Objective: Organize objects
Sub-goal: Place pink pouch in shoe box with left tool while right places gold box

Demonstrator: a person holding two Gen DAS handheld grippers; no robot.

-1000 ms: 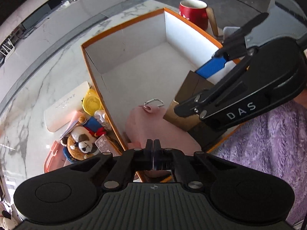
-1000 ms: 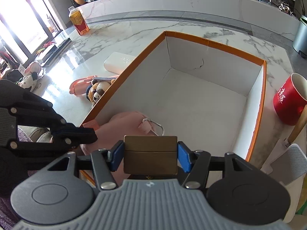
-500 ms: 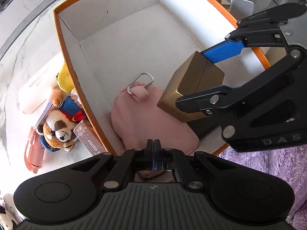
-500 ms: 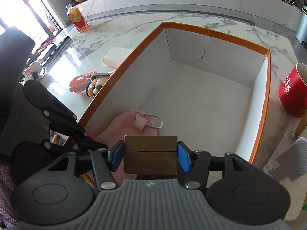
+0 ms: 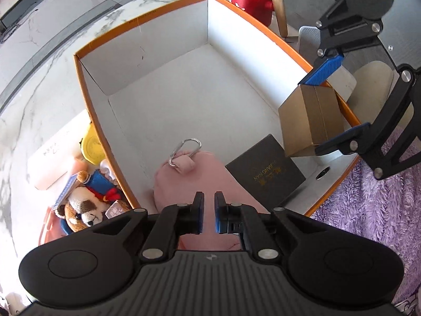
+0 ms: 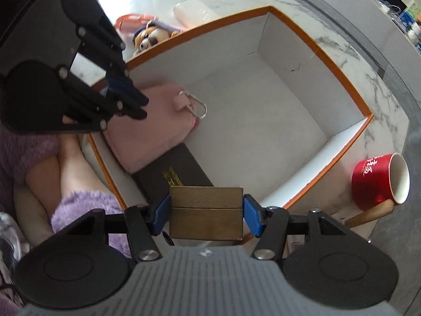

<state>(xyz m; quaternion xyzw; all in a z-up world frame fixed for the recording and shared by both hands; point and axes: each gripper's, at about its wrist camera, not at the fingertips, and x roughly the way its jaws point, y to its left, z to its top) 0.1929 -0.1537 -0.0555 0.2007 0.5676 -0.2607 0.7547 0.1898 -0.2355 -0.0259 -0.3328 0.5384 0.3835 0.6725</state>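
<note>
Between the fingers of the left gripper (image 5: 208,212) a narrow gap shows, where half a second ago the pads were pressed together on the pink pouch (image 5: 194,184); the fingers have just been opening, and the pouch now lies free beneath them on the floor of the orange-rimmed box (image 5: 147,18), in the near corner against the left wall. Its metal carabiner (image 5: 185,148) points toward the middle of the box. That reads as a release: the pouch looks delivered.

Beside it, the right gripper (image 6: 206,214) holds a gold box (image 6: 206,212) clamped between its blue pads, as it did a second ago. Since then it has swung toward the near right rim of the box, and a dark flat case (image 5: 265,171) that it had hidden now shows lying flat against the pouch.

Outside the left wall on the marble desk (image 5: 39,60) a plush dog (image 5: 84,210), a yellow round item (image 5: 92,144) and a white pack (image 5: 52,152) wait. A red mug (image 6: 379,184) stands apart beyond the right wall.

Likely next: the gold box goes down into the open floor behind the case.
</note>
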